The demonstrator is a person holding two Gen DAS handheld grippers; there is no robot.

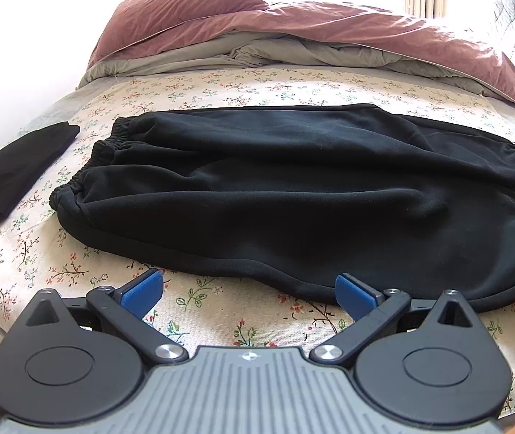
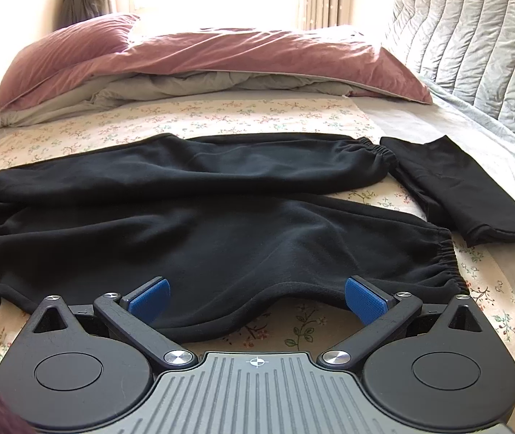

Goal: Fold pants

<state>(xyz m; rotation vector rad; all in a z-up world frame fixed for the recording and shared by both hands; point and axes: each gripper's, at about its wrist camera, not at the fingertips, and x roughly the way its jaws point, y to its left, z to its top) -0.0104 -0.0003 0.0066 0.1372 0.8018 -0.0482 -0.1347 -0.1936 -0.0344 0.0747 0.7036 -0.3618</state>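
black pants (image 1: 275, 188) lie spread flat across the flowered sheet (image 1: 192, 83) on the bed, long side running left to right, elastic edges bunched at both ends. near hem is wavy, curving up in the middle in the right wrist view. left gripper (image 1: 248, 291) hovers at the near edge of the pants, jaws wide apart, nothing between them, blue pads (image 1: 141, 289) over bare sheet just short of the cloth. right gripper (image 2: 255, 298) also spread wide, holding nothing; its left pad sits over the pants hem, right pad at the hem edge, cannot tell if touching. a second black folded cloth (image 2: 463, 191) lies just beside the pants, on the right in the right view, far left in the left view (image 1: 18, 170). pink duvet (image 2: 221, 58) and grey blanket (image 2: 192, 88) are heaped behind, well apart from the pants. grey quilted headboard (image 2: 474, 43) at right. bright window behind, blown out.
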